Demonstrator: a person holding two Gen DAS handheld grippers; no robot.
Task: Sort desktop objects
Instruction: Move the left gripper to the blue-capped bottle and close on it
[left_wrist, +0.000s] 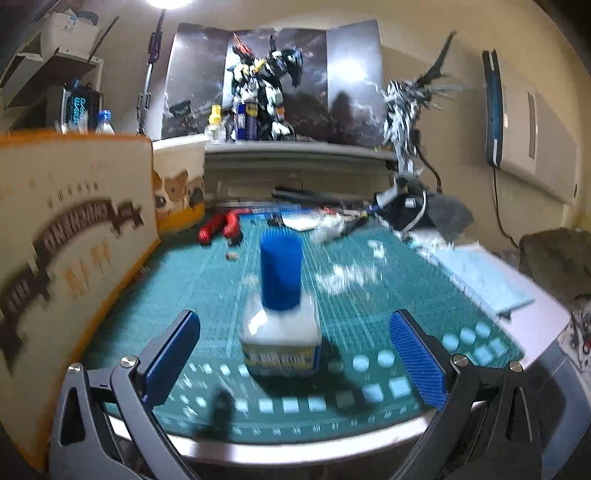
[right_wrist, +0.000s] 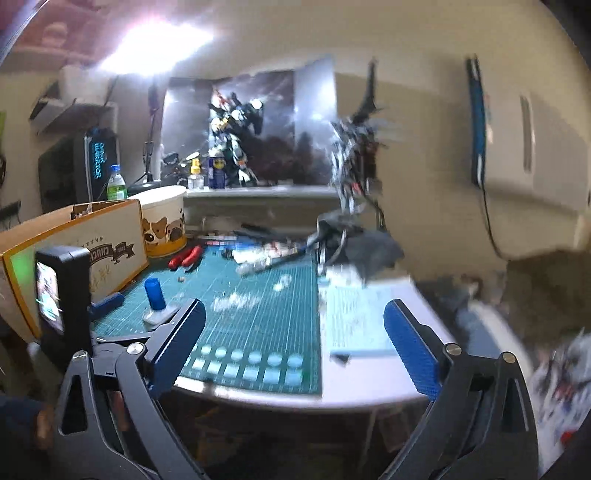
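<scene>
A small glue bottle with a tall blue cap and a white body stands upright on the green cutting mat. My left gripper is open, its blue pads on either side of the bottle and clear of it. In the right wrist view the same bottle stands at the mat's left side, with the left gripper's body beside it. My right gripper is open over the mat's front edge with nothing between its fingers. Both views are motion-blurred.
A printed cardboard box walls the left side, with a dog-print tub behind it. Red pliers, white scraps and tools lie farther back. A pale blue sheet lies right of the mat. Model robots stand at the back.
</scene>
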